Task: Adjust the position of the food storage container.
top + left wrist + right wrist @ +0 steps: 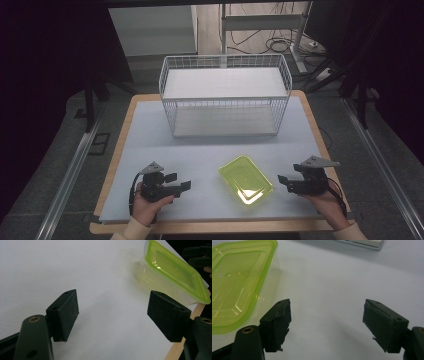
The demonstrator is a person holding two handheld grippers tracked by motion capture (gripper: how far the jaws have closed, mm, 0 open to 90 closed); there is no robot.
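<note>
Here the desk carries two things — a white wire basket at the far middle and a yellow-green lidded container near the front edge, right of centre. The container lies flat, turned at a slant to the desk's edge, well apart from the basket.

The left tongs sit in the person's left hand at the front left, pointing right toward the container and well short of it. In the left gripper view the left tongs stand wide open with nothing between the pads, bare desk under them; the container shows at the upper right, beyond the far pad.

The right tongs are held by the right hand at the front right, pointing left, just beside the container's right end but not touching it. In the right gripper view the right tongs gape wide and grip nothing — the container lies at the left, its lid's green rim just past the left pad, whose foam looks ragged at the edge.
</note>
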